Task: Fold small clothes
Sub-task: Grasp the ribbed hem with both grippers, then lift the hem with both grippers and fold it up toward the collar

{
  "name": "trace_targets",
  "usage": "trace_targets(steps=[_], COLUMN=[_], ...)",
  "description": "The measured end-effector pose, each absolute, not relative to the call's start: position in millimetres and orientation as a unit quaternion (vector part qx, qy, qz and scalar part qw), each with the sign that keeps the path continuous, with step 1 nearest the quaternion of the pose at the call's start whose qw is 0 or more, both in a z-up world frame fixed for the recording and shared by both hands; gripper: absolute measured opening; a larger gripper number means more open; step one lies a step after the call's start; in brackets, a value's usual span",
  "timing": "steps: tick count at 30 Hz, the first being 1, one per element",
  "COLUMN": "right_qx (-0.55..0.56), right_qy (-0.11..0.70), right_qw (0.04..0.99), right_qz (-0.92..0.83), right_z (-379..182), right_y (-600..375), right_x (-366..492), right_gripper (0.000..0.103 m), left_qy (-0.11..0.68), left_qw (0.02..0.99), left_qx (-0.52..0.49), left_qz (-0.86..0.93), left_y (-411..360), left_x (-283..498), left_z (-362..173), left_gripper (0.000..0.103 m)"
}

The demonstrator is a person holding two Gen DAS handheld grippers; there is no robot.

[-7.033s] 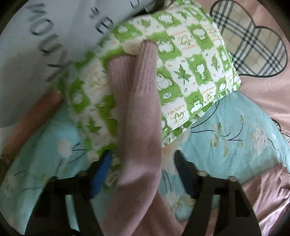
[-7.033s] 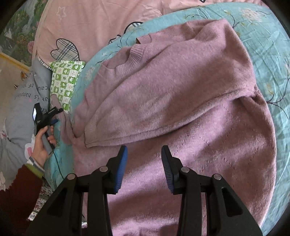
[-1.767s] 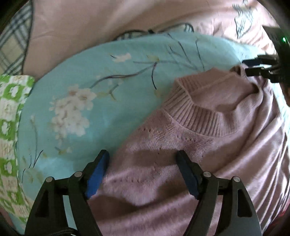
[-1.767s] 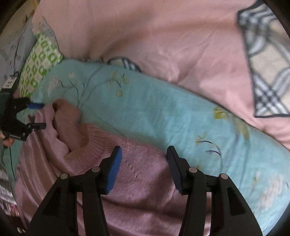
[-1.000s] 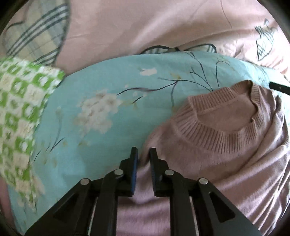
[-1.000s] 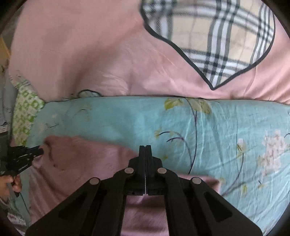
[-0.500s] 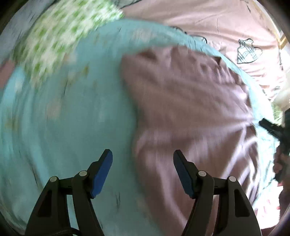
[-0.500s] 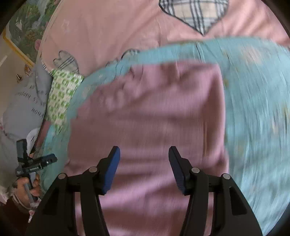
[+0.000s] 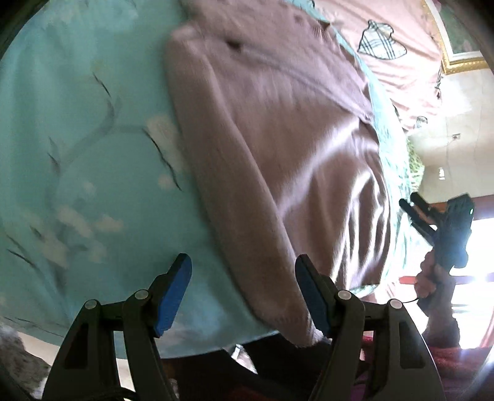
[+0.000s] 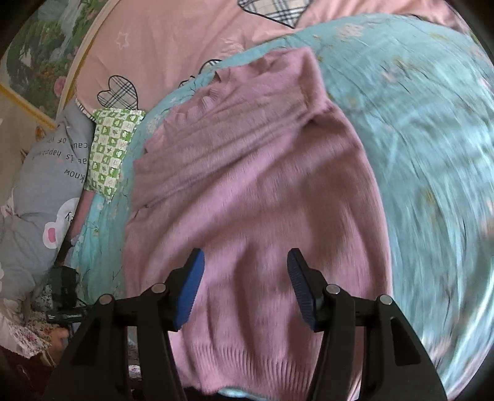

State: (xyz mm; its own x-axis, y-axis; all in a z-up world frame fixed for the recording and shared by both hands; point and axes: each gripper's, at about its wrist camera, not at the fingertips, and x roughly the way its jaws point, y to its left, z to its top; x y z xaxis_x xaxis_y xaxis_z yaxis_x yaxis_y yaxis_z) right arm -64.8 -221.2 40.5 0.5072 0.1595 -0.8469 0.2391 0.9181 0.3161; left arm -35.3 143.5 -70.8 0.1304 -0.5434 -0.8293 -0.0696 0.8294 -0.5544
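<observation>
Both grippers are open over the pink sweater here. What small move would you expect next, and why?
Probably lowering both grippers to the hem corners to fold the bottom up. The sweater lies flat on the teal sheet with sleeves already folded in. The right gripper hangs open above the ribbed hem; the left gripper is open by the sweater's lower side edge. Neither holds cloth.

Black left gripper (image 9: 242, 283) and right gripper (image 10: 245, 279), blue pads, silver screws

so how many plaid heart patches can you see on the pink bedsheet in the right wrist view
2: one plaid heart patch left of the pink knitted sweater, one cut off at the top edge. More may be hidden.
</observation>
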Motion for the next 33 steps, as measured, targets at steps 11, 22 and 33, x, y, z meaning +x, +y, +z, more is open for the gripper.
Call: trace_targets(steps=[11, 22, 33], right_qx=[0.212, 0.223, 0.231], right_qy=[0.503, 0.511, 0.503], right_qw=[0.832, 0.821, 0.823], right_qz=[-0.095, -0.122, -0.125], right_z=[22.7, -5.4, 12.5], right_y=[-230.6, -243.6, -265.6], right_x=[-148.8, -174.1, -187.7], right_gripper=[0.057, 0.056, 0.006], left_qy=[0.634, 0.625, 0.616], left_qw=[0.712, 0.727, 0.742], left_qx=[-0.228, -0.194, -0.159], left_qz=[-0.200, -0.210, -0.213], left_y=[105.7, 102.6, 140.0], left_x=[-33.2, -45.9, -66.2], left_z=[-85.2, -80.5, -65.8], left_gripper=[0.069, 0.015, 0.009])
